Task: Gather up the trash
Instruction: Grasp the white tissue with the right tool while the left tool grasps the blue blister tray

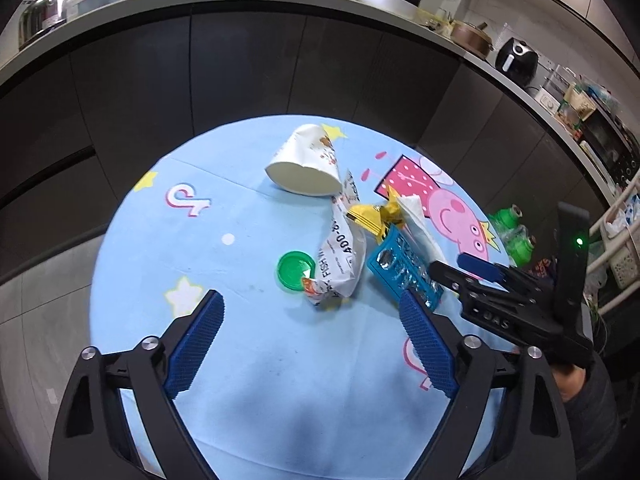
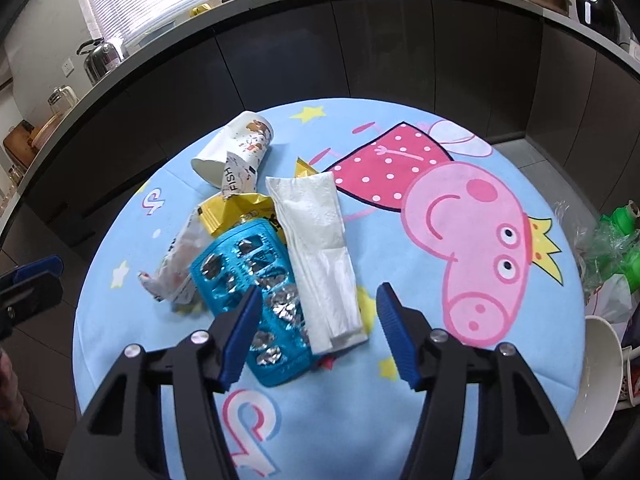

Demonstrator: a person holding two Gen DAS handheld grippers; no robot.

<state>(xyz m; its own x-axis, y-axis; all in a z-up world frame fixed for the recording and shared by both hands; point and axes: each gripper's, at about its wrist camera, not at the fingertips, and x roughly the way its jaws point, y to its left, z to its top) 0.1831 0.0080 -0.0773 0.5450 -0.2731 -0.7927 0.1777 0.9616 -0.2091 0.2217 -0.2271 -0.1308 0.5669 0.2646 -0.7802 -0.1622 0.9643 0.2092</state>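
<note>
A pile of trash lies on a round table with a blue cartoon-pig cloth [image 1: 192,216]. It holds a tipped white paper cup [image 1: 304,160], a green lid [image 1: 294,270], a crumpled white wrapper [image 1: 340,256], a yellow wrapper [image 1: 368,216], a blue blister pack [image 2: 240,264] and a white tissue [image 2: 316,240]. My left gripper [image 1: 311,296] is open just in front of the lid and the white wrapper, touching neither. My right gripper [image 2: 319,292] is open, its jaws either side of the tissue's near end, with the left finger over the blister pack.
Green bottles in clear plastic [image 2: 616,240] and a white bowl [image 2: 596,380] sit off the table's right edge. Dark cabinets [image 1: 240,72] under a curved counter with a kettle [image 2: 102,58] and pots stand behind the table. A white basket [image 1: 624,256] is far right.
</note>
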